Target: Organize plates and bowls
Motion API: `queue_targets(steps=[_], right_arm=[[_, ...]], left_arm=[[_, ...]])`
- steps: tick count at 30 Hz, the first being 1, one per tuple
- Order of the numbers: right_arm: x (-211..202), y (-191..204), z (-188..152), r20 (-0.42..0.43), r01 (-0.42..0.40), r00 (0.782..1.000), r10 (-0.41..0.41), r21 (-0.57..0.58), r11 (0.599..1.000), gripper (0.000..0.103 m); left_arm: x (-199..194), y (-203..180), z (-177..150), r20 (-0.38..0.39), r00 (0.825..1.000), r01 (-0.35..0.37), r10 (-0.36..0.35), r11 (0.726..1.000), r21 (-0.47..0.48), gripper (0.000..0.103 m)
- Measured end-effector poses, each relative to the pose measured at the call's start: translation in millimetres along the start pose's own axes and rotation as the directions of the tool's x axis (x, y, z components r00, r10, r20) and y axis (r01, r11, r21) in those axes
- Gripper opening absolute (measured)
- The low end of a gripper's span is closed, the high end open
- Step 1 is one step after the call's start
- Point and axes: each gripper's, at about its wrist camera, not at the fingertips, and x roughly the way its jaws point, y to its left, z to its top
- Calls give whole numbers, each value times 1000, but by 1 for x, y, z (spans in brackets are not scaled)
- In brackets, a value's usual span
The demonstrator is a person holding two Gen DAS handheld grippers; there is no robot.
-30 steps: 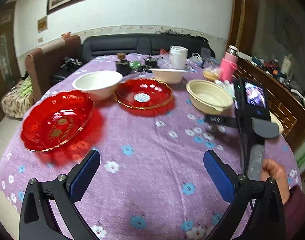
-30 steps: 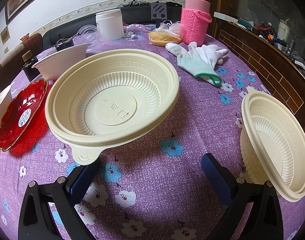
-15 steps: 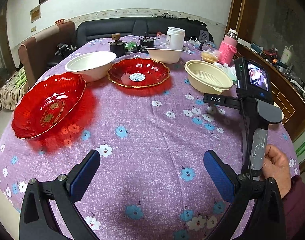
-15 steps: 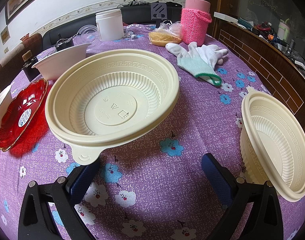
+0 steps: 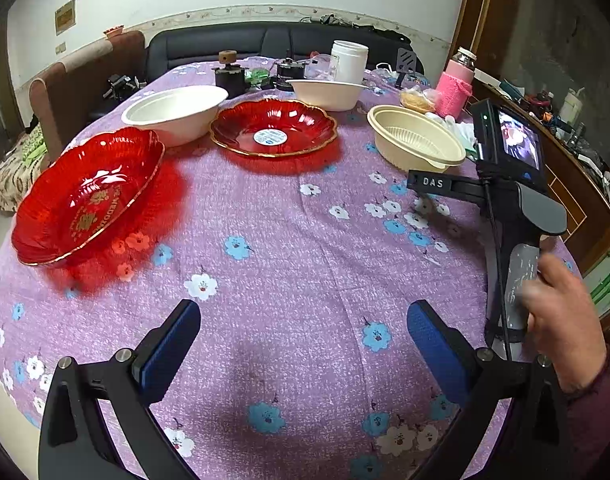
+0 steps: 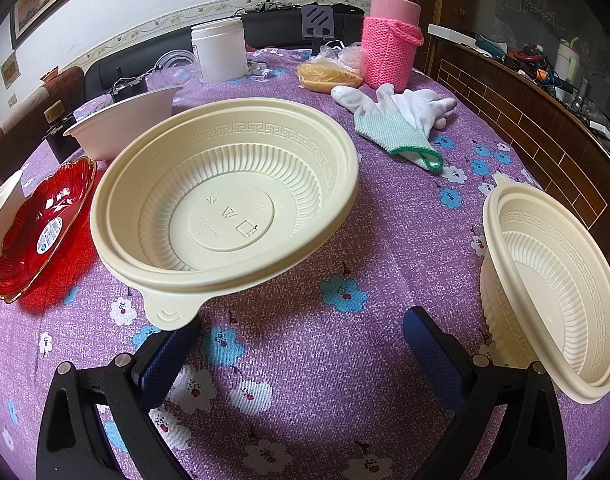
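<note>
The left gripper [image 5: 303, 342] and right gripper [image 6: 301, 346] both gape, holding nothing; the right's body reads "DAS". The near red plate [image 5: 87, 196] bears gold lettering, unreadable; the far plate [image 5: 273, 128] carries a sticker; the cream bowl [image 6: 225, 196] sits before the right gripper.

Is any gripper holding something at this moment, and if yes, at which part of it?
Nothing is held. The left gripper and the right gripper are both open, with only the purple flowered tablecloth between their fingers.
</note>
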Motion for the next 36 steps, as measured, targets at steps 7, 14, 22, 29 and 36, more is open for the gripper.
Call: queue_targets(steps=[7,14,22,29,36], right_arm=[[0,4,-1,-9,-8,1000,8,-6,1000,102],[-10,8,-11,-107,-51,993,45,-58,997,102],[-90,27,-45,-10,-181,983,181,-85,980,102],[-136,104,-37,42,-360,924,380,-241,901,103],[-100,198,-26,-132,-556,831,540,-159,816,80]], left_arm=[[-21,23,-5,10,1000,21,-21,999,25,103],[-67,109,6,74,997,-16,24,994,-108,103],[-90,213,22,84,980,-155,180,957,-247,103],[-73,276,53,41,971,-206,235,913,-352,103],[-18,305,92,-34,958,-279,283,904,-324,103]])
